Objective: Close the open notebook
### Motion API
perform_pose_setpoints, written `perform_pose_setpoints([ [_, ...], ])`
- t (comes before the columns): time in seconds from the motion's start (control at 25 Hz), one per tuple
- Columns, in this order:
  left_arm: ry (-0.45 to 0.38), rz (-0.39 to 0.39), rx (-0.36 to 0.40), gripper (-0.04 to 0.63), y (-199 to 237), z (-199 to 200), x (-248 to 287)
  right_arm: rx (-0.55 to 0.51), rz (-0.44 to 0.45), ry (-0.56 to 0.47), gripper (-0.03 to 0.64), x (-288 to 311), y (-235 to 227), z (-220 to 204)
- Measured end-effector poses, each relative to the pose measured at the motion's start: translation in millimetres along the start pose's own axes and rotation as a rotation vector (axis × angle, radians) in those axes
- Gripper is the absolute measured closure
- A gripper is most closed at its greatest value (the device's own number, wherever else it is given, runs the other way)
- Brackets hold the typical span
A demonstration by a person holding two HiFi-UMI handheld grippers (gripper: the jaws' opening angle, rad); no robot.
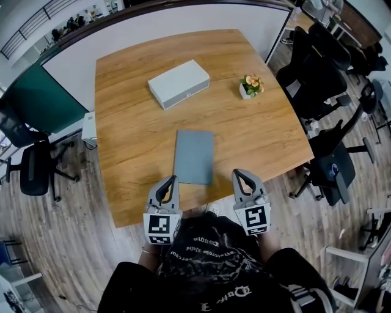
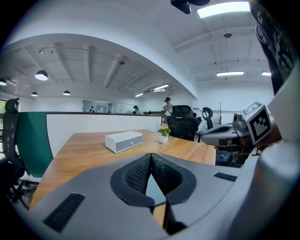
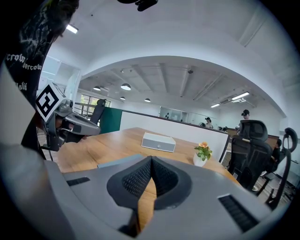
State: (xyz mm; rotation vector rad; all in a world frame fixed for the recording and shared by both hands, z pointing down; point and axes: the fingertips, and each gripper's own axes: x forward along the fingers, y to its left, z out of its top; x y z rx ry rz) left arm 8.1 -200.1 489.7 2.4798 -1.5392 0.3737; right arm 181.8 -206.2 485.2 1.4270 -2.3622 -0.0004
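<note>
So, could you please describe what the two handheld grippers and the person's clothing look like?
Both the left gripper and right gripper are grey, tapering to a beak, with black textured pads and a white cube carrying black square markers at the rear. The person wears a black top with pale lettering.

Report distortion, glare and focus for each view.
Head view: fisheye bows the table edges; soft even light, notebook sharp. Left gripper view: ceiling light blown out, corners black. Right gripper view: black corners, no strong glare.
</note>
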Motion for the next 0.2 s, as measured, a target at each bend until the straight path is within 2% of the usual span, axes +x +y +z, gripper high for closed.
perform_pose_setpoints([
  [0.2,0.005,-0.002,0.000,0.574,-3.4,-4.8,-2.5,0.040,0.043,0.027,0.612,-3.5,9.2,-6.9],
])
